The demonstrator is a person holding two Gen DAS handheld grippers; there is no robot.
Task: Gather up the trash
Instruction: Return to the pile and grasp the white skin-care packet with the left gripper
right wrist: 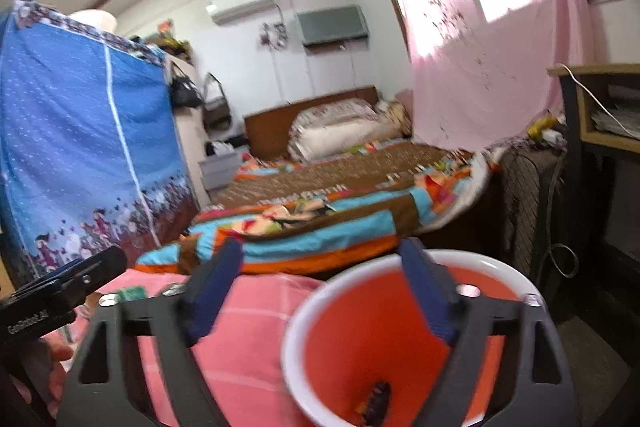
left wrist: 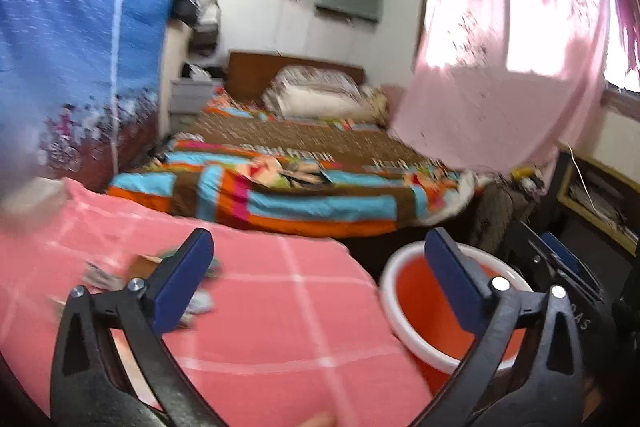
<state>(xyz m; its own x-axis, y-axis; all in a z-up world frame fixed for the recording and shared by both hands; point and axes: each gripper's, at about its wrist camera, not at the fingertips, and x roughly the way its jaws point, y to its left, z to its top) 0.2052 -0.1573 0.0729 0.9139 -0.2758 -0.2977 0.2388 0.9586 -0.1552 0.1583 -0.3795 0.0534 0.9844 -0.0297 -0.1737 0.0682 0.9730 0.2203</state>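
Observation:
An orange bucket with a white rim [left wrist: 416, 303] [right wrist: 360, 319] stands beside a surface covered in pink checked cloth [left wrist: 280, 327] [right wrist: 248, 327]. A dark piece of trash [right wrist: 376, 403] lies at the bucket's bottom. My right gripper [right wrist: 322, 267] hangs over the bucket's near rim, open and empty. My left gripper [left wrist: 320, 255] is open wide over the cloth's edge, its right finger in front of the bucket, nothing between the pads. Blurred wrappers [left wrist: 100, 277] lie on the cloth at the left, a green one [right wrist: 132, 293] among them. The right gripper [left wrist: 560, 259] shows at the right edge of the left wrist view.
A bed with a striped colourful quilt [left wrist: 280, 195] [right wrist: 320, 223] lies straight behind the cloth. A blue fabric wardrobe [left wrist: 80, 47] stands at the left. A pink curtain [right wrist: 480, 67] and a desk [right wrist: 600, 107] are at the right, with a fan guard [right wrist: 528, 211] beside the bucket.

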